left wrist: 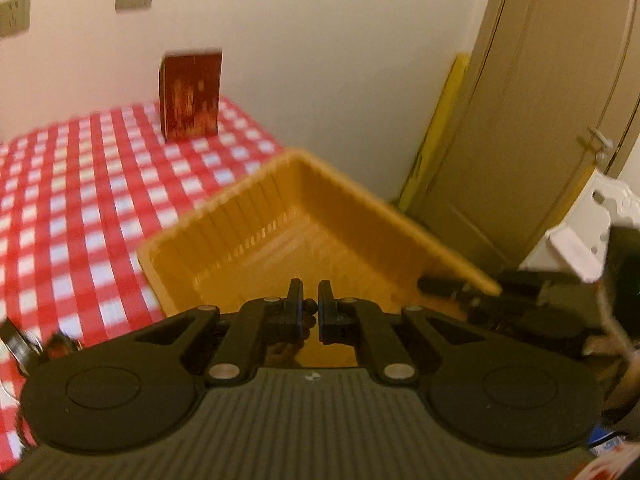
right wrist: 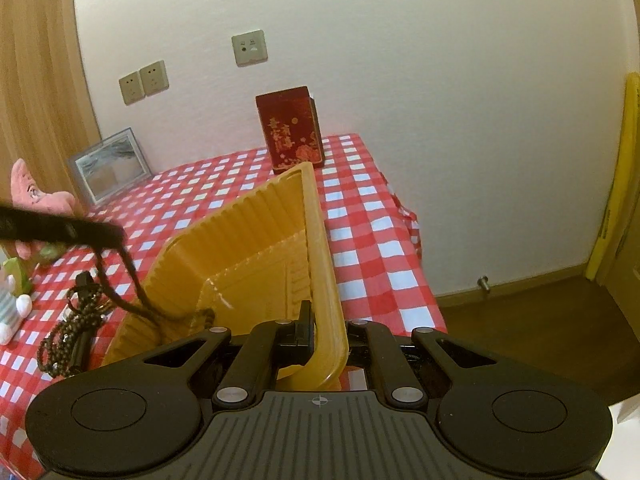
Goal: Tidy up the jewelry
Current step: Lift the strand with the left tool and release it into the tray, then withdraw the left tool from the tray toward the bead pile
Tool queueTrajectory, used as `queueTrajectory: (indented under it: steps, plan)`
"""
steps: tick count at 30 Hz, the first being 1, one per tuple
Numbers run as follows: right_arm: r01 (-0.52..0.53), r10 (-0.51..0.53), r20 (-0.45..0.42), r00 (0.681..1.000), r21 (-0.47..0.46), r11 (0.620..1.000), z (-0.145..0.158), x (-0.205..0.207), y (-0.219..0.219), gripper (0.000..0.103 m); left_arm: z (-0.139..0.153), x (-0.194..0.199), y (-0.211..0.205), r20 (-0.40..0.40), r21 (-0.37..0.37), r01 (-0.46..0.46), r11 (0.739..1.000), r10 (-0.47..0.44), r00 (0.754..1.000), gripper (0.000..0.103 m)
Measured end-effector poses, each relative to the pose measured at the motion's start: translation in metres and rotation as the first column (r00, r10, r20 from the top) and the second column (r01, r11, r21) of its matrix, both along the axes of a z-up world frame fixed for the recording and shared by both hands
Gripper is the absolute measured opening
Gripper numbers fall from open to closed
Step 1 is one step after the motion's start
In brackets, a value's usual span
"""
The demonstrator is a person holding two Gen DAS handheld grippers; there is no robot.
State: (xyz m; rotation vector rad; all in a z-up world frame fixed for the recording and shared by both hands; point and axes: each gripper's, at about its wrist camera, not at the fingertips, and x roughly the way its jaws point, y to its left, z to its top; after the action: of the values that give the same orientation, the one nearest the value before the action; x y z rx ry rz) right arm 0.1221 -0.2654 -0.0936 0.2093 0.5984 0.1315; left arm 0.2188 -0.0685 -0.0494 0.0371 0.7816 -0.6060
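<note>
The left gripper (left wrist: 310, 312) is clenched on a strand of dark brown beads (left wrist: 309, 308), which in the right wrist view trails from its fingers (right wrist: 80, 232) at middle left down over the near corner of the orange plastic tray (right wrist: 256, 240). The right gripper (right wrist: 326, 332) is clenched on the tray's rim at lower centre, holding it tilted above the red checked bench (right wrist: 372, 216). More beaded strands (right wrist: 68, 332) lie heaped at lower left. The bead string looks light, limp and prone to swinging or snagging, so it is best pinched on the cord between beads. The thin ribbed tray seems light and flexible; its rolled rim is the likeliest hold.
</note>
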Motion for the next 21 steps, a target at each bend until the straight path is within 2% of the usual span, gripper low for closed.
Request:
queueTrajectory:
  steps: [3, 5, 8, 13, 16, 21]
  plan:
    - [-0.006, 0.006, 0.002, 1.0, -0.007, 1.0, 0.0, -0.002, 0.002, 0.006, -0.011, 0.0, -0.003, -0.045, 0.035, -0.001, 0.999, 0.003, 0.999, 0.008]
    - [-0.006, 0.006, -0.002, 1.0, -0.007, 1.0, 0.0, -0.001, 0.001, 0.006, -0.012, 0.0, -0.003, -0.049, 0.054, -0.005, 0.999, 0.008, 0.999, 0.023]
    - [-0.002, 0.002, -0.009, 1.0, -0.005, 1.0, -0.002, 0.0, 0.001, 0.006, -0.006, -0.002, -0.003, -0.03, 0.059, -0.013, 0.998, 0.015, 0.999, 0.037]
    - [0.006, -0.006, -0.018, 1.0, -0.003, 1.0, -0.004, 0.004, 0.001, 0.006, 0.015, -0.002, 0.006, -0.007, 0.006, -0.03, 1.0, 0.03, 1.0, 0.042]
    - [0.007, -0.007, -0.021, 1.0, 0.0, 1.0, -0.004, 0.007, 0.0, 0.006, 0.031, -0.01, 0.018, 0.034, -0.01, -0.054, 0.998, 0.055, 0.998, 0.044]
    - [0.007, -0.007, -0.022, 1.0, -0.002, 1.0, -0.005, 0.008, 0.001, 0.006, 0.042, -0.027, 0.059, 0.081, 0.026, -0.151, 0.988, 0.149, 0.986, 0.046]
